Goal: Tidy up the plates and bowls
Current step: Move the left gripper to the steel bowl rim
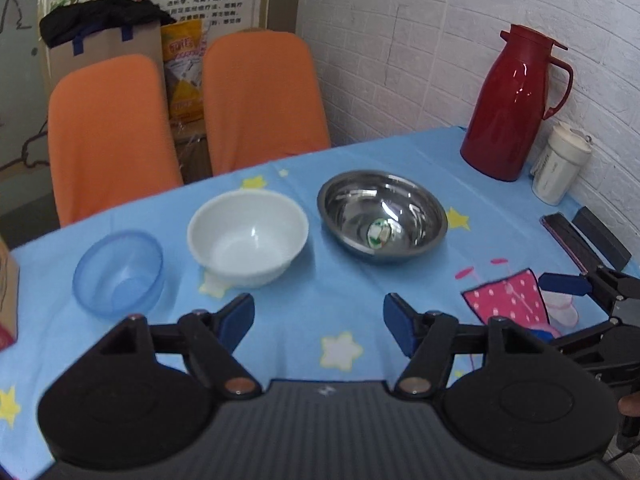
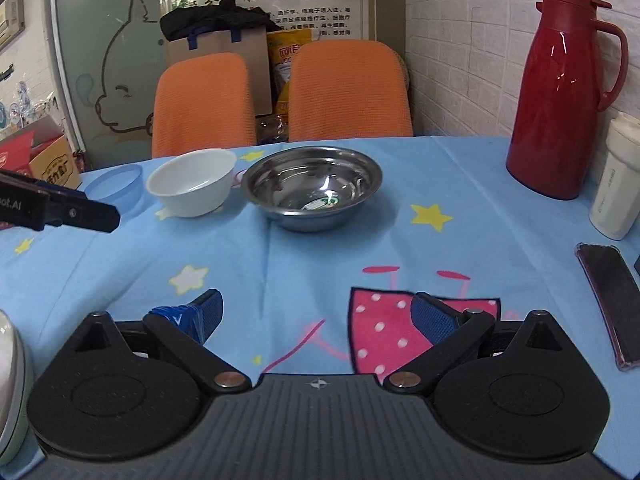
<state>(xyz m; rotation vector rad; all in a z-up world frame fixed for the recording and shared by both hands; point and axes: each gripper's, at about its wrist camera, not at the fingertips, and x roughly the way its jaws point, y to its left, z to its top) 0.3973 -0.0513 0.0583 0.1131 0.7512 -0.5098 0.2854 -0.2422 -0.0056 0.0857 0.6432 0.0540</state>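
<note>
Three bowls sit in a row on the blue tablecloth (image 1: pixel 360 292) with its yellow stars: in the left wrist view a translucent blue bowl (image 1: pixel 118 273) lies at the middle left of the frame, a white bowl (image 1: pixel 248 237) just beside it near the centre, and a steel bowl (image 1: pixel 382 216) a little right of centre, close to the white one but apart from it. All three stand upright and separate, none nested in another. Something small and green-and-white shows at the bottom of the steel bowl, though I cannot tell what it is. The left gripper (image 1: pixel 319 318) hovers low in the frame with its blue-padded fingers spread wide and nothing between them, pointing toward the gap between the white and steel bowls. The right gripper (image 2: pixel 316 312) is likewise released, its fingers wide apart over the pink spotted print on the cloth, well short of the steel bowl in the upper middle of its own view. At the right edge of the left wrist view, part of the right gripper pokes in. A red thermos jug (image 1: pixel 516 104) stands at the upper right by the white brick wall, a white tumbler (image 1: pixel 560 166) just beside it, and a dark phone (image 2: pixel 612 300) lies at the right edge. Two orange chairs (image 1: pixel 260 100) stand behind the table.
</note>
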